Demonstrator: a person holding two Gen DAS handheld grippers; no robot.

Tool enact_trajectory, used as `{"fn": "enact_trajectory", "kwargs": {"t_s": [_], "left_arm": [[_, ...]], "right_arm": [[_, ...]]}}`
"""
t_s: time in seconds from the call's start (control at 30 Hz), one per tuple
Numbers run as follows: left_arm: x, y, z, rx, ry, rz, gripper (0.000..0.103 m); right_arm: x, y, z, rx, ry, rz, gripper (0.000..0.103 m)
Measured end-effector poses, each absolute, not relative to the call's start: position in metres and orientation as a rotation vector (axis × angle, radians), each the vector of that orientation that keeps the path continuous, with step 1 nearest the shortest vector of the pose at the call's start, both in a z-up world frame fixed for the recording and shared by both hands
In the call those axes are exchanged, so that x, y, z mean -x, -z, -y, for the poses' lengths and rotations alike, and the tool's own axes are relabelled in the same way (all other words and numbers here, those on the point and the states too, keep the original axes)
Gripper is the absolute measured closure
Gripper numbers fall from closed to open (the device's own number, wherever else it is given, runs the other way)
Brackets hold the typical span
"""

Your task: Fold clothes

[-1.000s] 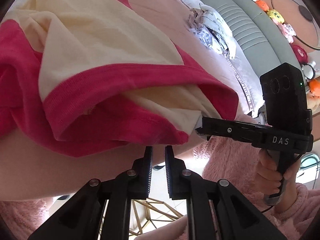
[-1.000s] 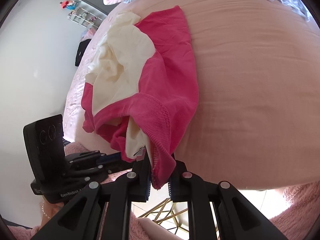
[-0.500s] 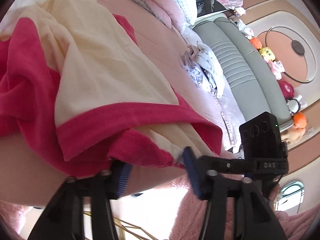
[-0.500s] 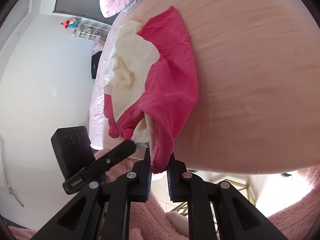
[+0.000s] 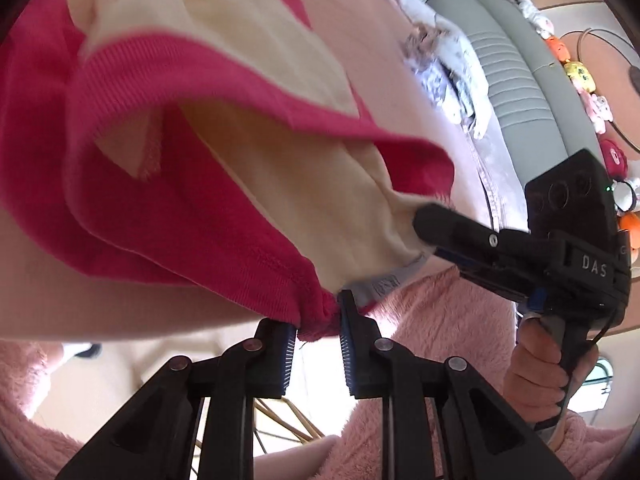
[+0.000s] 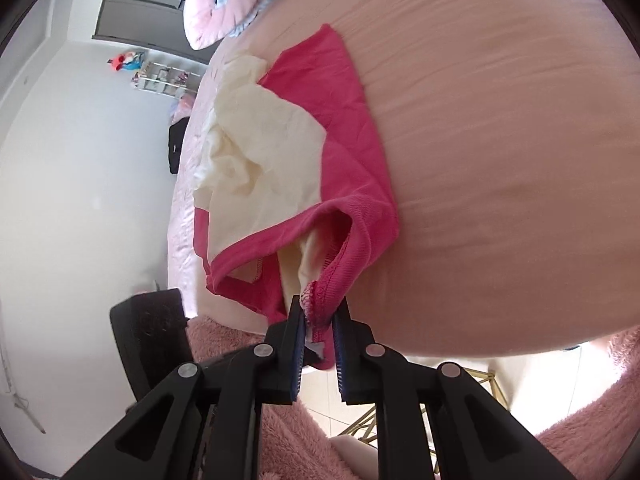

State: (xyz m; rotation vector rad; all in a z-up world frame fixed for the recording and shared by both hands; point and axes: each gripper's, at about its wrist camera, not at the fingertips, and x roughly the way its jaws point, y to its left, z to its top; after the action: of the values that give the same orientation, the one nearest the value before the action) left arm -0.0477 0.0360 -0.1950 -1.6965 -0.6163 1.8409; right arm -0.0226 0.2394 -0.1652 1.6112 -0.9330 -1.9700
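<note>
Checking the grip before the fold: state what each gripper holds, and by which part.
Both hold the pink-and-cream garment by its pink ribbed hem: the right gripper is clamped on it, and the left gripper, whose jaws have just been closing, pinches a bunched fold of it.

Left claw (image 5: 318, 326) reopened, now closing onto pink hem (image 5: 316, 312); prev. empty

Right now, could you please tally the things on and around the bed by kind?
Pink and cream garment: 1
Claws, left claw and right claw, both clamped on the garment's hem: 2
Pink bed: 1
Grey headboard: 1
Total: 5
</note>
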Motion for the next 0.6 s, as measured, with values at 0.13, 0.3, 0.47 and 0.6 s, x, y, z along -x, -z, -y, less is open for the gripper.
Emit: {"fn": "enact_trajectory", "kwargs": {"t_s": [0.13, 0.3, 0.47, 0.6], "left_arm": [[0.04, 0.213, -0.035, 1.737, -1.702, 0.739, 0.086], [0.032, 0.204, -0.019, 1.693, -1.798, 0.731, 0.086], [0.035, 0.185, -0.021, 1.629, -1.941, 0.615, 0.086], [0.041, 0.19, -0.025, 1.681, -2.001, 0.542, 0.084]], "right_arm": [[0.025, 0.165, -0.227, -1.617, 2.034, 0.859, 0.088], [0.02, 0.159, -0.223, -1.751, 2.272, 0.41, 0.088], [0.018, 0.179, -0.25, -1.91, 2.364, 0.368, 0.088], [0.02, 0.186, -0.268, -1.849, 2.254, 0.607, 0.088]]}}
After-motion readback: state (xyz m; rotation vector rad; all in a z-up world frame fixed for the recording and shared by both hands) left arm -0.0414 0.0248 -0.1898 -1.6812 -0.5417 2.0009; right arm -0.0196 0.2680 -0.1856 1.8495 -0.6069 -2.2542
